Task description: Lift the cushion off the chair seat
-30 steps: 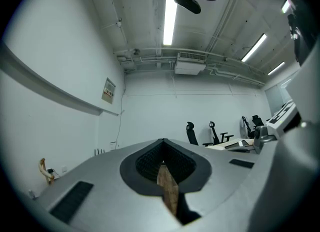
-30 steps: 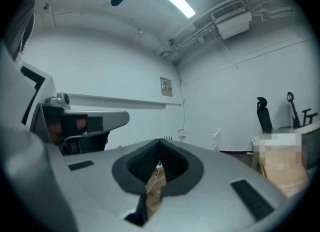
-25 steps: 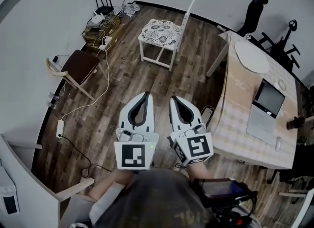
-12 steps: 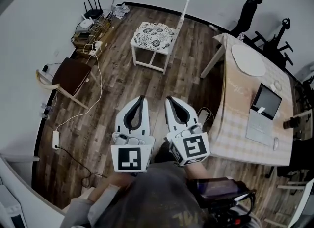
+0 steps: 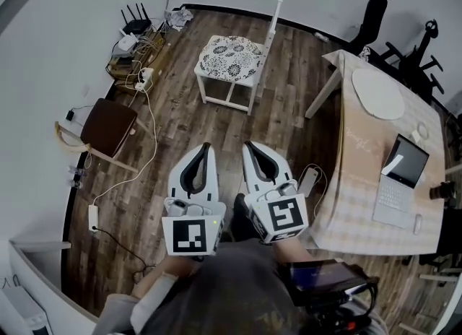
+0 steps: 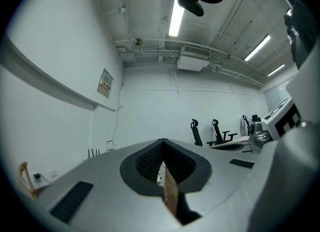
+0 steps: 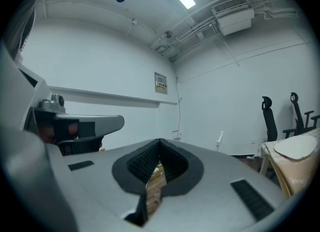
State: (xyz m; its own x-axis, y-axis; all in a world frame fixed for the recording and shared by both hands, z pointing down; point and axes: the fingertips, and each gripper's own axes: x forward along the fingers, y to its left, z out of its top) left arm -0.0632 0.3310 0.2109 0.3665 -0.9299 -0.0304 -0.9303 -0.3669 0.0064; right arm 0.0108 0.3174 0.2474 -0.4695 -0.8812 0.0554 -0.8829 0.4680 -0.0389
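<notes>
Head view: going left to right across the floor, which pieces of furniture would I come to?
Brown-seated chair → white chair carrying the patterned cushion → table with a checked cloth.

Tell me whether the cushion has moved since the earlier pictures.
No. The cushion still covers the seat of the white chair just as before; only the camera's framing has shifted.

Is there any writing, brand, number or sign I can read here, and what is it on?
No readable text anywhere.
Wall sign: print too small to read.
Laptop: screen too small to read.
Left cube and right cube: black-and-white square patterns, not letters.
</notes>
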